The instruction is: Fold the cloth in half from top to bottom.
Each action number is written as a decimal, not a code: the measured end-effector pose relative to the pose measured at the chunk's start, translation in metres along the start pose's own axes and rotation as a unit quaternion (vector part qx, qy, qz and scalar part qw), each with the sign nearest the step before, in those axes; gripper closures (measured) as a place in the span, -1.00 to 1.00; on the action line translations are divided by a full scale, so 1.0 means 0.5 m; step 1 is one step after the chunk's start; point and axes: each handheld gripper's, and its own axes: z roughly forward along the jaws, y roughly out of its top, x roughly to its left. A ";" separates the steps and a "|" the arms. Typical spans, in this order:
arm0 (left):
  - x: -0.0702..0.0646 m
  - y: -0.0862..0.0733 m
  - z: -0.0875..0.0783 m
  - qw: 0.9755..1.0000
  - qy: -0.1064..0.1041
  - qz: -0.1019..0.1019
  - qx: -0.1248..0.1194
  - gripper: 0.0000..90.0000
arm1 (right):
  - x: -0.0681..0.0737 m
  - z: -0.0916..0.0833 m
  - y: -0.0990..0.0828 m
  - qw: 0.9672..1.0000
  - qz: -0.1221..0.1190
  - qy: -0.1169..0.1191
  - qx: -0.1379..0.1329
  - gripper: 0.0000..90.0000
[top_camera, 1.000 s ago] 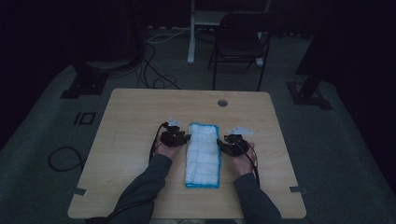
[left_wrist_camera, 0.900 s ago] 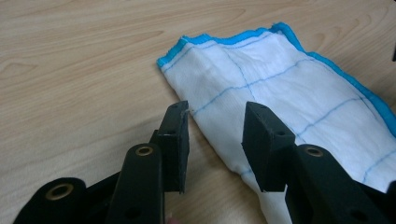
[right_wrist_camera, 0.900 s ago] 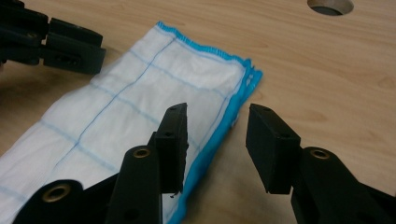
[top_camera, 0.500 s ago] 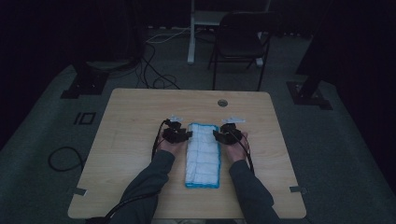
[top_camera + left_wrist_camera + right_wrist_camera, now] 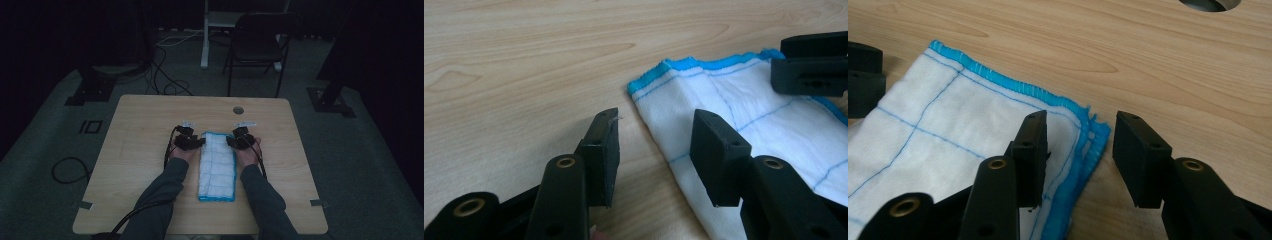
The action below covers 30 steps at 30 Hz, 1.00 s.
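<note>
The left gripper (image 5: 198, 142) is held open, jaws straddling the far left corner of a folded white cloth (image 5: 217, 166), blue-stitched and blue-hemmed, laid mid-table (image 5: 140, 150) on pale woodgrain. The right gripper (image 5: 231, 141) is likewise spread across the far right corner. Its view reveals a round cable hole (image 5: 1209, 4). A dark chair (image 5: 257, 40) is seen beyond.

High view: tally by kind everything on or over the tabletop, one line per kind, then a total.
Folded white cloth with blue edging: 1
Claws, the left claw and the right claw, both open at the cloth's far corners: 2
Round hole in the table: 1
Total: 4
</note>
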 end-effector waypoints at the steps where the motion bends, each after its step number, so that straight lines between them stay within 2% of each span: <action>1: -0.001 0.002 0.002 1.000 0.002 0.001 0.000 0.21 | 0.001 0.002 0.002 1.000 -0.001 -0.001 0.002 0.25; 5: -0.004 0.007 0.008 1.000 0.009 0.008 0.001 0.20 | 0.000 0.007 0.006 1.000 -0.003 -0.003 0.008 0.23; 6: -0.006 0.008 0.010 1.000 0.011 0.013 0.001 0.19 | -0.005 0.009 0.009 1.000 0.003 -0.001 0.010 0.21; 10: -0.008 0.009 0.014 1.000 0.010 0.010 -0.003 0.18 | -0.006 0.010 0.011 1.000 0.002 0.000 0.013 0.22; 14: -0.013 0.014 0.017 1.000 0.009 0.010 0.003 0.14 | -0.004 0.010 0.013 1.000 0.000 0.008 0.015 0.41; 18: -0.014 0.010 0.016 1.000 0.001 -0.001 -0.010 0.16 | -0.003 0.010 0.014 1.000 0.001 0.016 0.017 0.60; 22: -0.019 0.010 0.015 1.000 -0.010 0.000 -0.024 0.16 | -0.005 0.010 0.014 1.000 0.006 0.024 0.019 0.78; 25: -0.027 0.016 0.016 0.999 -0.017 0.006 -0.027 0.14 | -0.004 0.010 0.015 0.999 0.007 0.028 0.020 0.83; 27: -0.033 0.019 0.022 1.000 -0.007 0.010 -0.020 0.14 | -0.004 0.010 0.016 0.999 0.007 0.028 0.021 0.85; 29: -0.033 0.019 0.022 1.000 -0.007 0.010 -0.020 0.14 | -0.004 0.010 0.016 0.999 0.007 0.028 0.022 0.85; 30: -0.034 0.020 0.032 1.000 0.003 0.011 -0.008 0.14 | -0.004 0.010 0.017 0.999 0.007 0.029 0.023 0.85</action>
